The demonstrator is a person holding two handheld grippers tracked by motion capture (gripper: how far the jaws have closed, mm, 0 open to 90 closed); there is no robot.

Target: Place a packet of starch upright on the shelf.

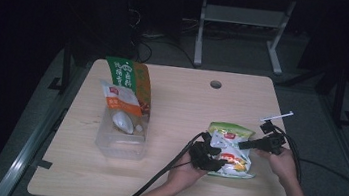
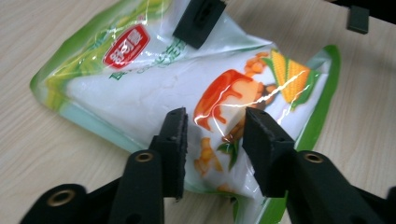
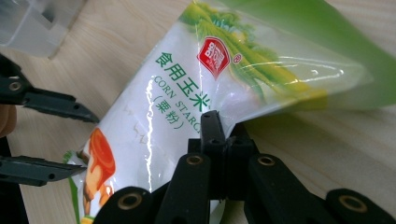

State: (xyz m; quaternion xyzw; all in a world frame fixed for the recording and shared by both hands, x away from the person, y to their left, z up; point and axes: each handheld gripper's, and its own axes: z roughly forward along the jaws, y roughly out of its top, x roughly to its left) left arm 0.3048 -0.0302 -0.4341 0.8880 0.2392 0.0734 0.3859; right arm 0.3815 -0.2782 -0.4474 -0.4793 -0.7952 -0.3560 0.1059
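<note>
A corn starch bag point(image 1: 228, 152), white with green edges and a red logo, lies flat on the wooden table point(image 1: 182, 104) in front of the person. My left gripper point(image 1: 212, 160) stands at its lower left corner. In the left gripper view its jaws point(image 2: 215, 126) straddle the lower part of the bag point(image 2: 154, 93) with a gap between the pads, so it is open. My right gripper point(image 1: 242, 144) comes in from the right. In the right gripper view its jaws point(image 3: 224, 128) are closed together on the bag's point(image 3: 163, 107) side edge.
A clear plastic box point(image 1: 121, 142) stands at the left of the table, holding a tall green bag point(image 1: 127, 74) and a white and orange bag point(image 1: 119, 99). A round cable hole point(image 1: 215, 84) sits near the far edge. Black cables trail toward the table's front.
</note>
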